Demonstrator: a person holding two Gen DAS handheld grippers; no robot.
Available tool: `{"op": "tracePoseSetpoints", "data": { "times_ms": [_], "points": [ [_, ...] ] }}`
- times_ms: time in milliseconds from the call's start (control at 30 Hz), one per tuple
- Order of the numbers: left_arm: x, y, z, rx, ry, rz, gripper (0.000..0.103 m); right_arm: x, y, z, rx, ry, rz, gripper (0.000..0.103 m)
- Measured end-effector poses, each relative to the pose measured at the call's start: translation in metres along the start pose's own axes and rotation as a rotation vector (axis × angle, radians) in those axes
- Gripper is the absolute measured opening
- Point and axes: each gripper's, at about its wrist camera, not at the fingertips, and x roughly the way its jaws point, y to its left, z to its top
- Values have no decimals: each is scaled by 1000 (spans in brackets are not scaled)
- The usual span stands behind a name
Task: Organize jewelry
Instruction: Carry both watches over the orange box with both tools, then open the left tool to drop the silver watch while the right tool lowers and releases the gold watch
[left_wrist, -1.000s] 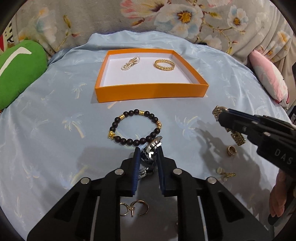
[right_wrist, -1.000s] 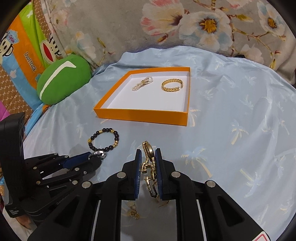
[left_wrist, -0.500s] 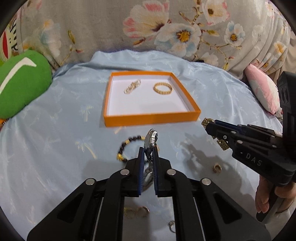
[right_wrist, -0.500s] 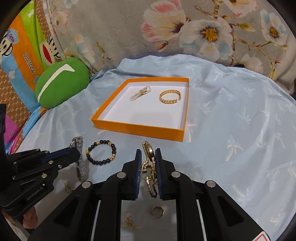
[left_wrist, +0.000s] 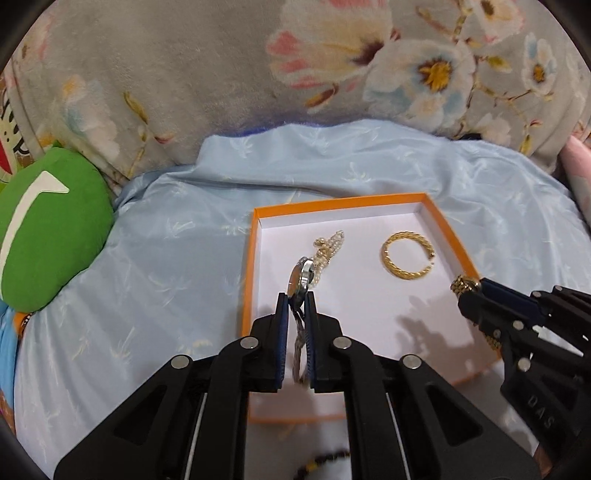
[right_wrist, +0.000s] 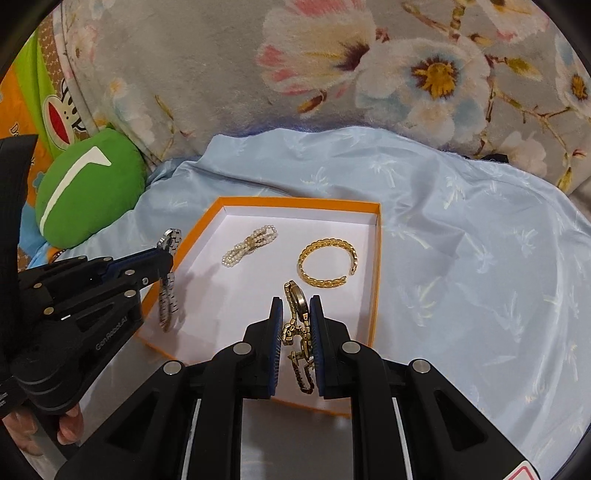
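An orange box (left_wrist: 250, 236) with a white floor lies on the blue cloth; it also shows in the right wrist view (right_wrist: 377, 258). Inside lie a pearl bracelet (left_wrist: 327, 247) (right_wrist: 249, 245) and a gold cuff bracelet (left_wrist: 406, 254) (right_wrist: 327, 263). My left gripper (left_wrist: 296, 295) is shut on a silver watch (left_wrist: 302, 275) (right_wrist: 168, 284), held over the box's left part. My right gripper (right_wrist: 296, 301) is shut on a gold watch (right_wrist: 297, 317) (left_wrist: 463, 284), held over the box's right front part.
A green cushion (left_wrist: 44, 225) lies at the left. A floral blanket (left_wrist: 295, 66) rises behind the box. A dark bead bracelet (left_wrist: 325, 461) lies on the cloth in front of the box, partly hidden by my left gripper.
Both grippers have moved forward with their watches, from over the cloth in front of the box to over the box's inside.
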Motion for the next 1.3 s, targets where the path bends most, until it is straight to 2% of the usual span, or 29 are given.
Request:
{"op": "tracePoseSetpoints", "data": {
  "times_ms": [200,267,333,367,400,600,733,867,1000,1033,1133,1300],
  "points": [
    [43,-6,4,3,53,-1,7,45,-8,-2,-11,72,-14,14],
    [45,-2,5,-14,47,-21,9,47,-11,-2,2,60,-14,15],
    [41,3,6,-37,35,-38,18,42,-14,-1,7,43,-4,17],
    [37,7,6,-56,26,-46,31,38,-15,0,12,30,-2,17],
    [32,11,6,-72,16,-51,38,31,-17,1,21,15,0,17],
    [-8,54,-5,-194,-57,-31,38,-2,-34,1,93,-29,33,14],
    [-20,69,-16,-193,-60,20,38,-6,-27,-7,71,1,60,9],
    [-11,54,-22,-144,-17,15,37,10,-11,-12,23,40,57,5],
    [8,28,-24,-95,42,-26,38,31,-6,-13,19,78,52,5],
    [13,22,-24,-83,50,-5,40,34,-7,-12,18,73,50,3],
    [21,7,-20,-31,24,61,45,38,-10,-7,14,71,28,2],
    [28,12,-12,-59,19,56,48,41,-17,-1,24,70,22,2]
  ]
}}
